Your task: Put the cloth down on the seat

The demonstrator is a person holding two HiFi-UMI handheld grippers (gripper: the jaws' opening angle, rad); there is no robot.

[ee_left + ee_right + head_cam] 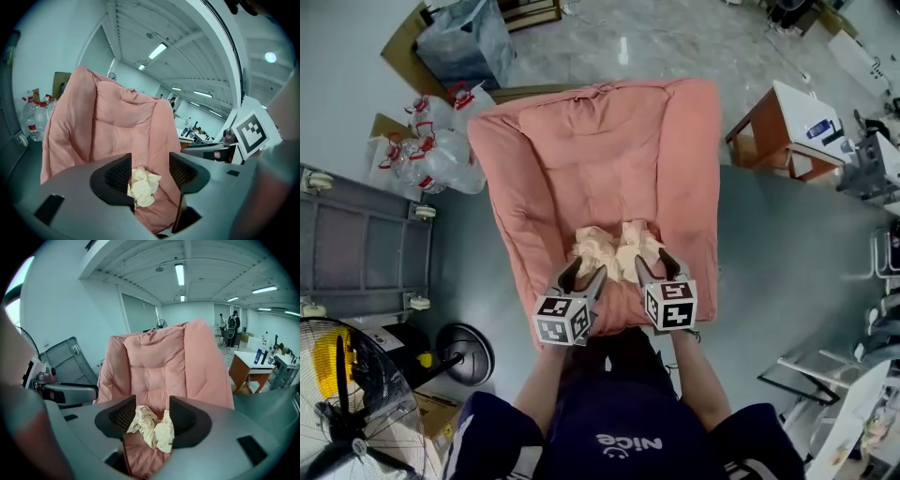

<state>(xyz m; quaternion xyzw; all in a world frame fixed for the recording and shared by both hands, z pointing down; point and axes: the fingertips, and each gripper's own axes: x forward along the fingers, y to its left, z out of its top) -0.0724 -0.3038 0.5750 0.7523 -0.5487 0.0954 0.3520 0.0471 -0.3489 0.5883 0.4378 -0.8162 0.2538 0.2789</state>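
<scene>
Pink quilted padding covers the armchair (591,141) that fills the middle of the head view, its back toward the top of the frame and its seat (615,295) toward the bottom. A grey metal cart (356,234) stands along the left edge on the grey floor (769,244). A round fan (347,403) fills the lower left corner. At the upper right is a small white worktop (787,117) on brown wooden legs, well apart from the armchair. Clear plastic water bottles (431,141) with red caps cluster at the upper left, just beside the armchair's side, with a grey bag (469,42) above them.

At the bottom centre, a person in a dark blue shirt (619,431) holds both tools over the seat's front edge. The left claw (583,275) sits left of centre and the right claw (655,264) right of centre. Each carries a black-and-white marker cube behind its jaws. In the left gripper view the jaws stand spread wide, and in the right gripper view they are spread wide as well. Neither pair pinches anything.

A crumpled cream cloth (617,246) lies on the seat near the foot of the backrest. It sits just ahead of both claws and shows in the gap between each pair of jaws. Whether any jaw tip touches it cannot be told.
</scene>
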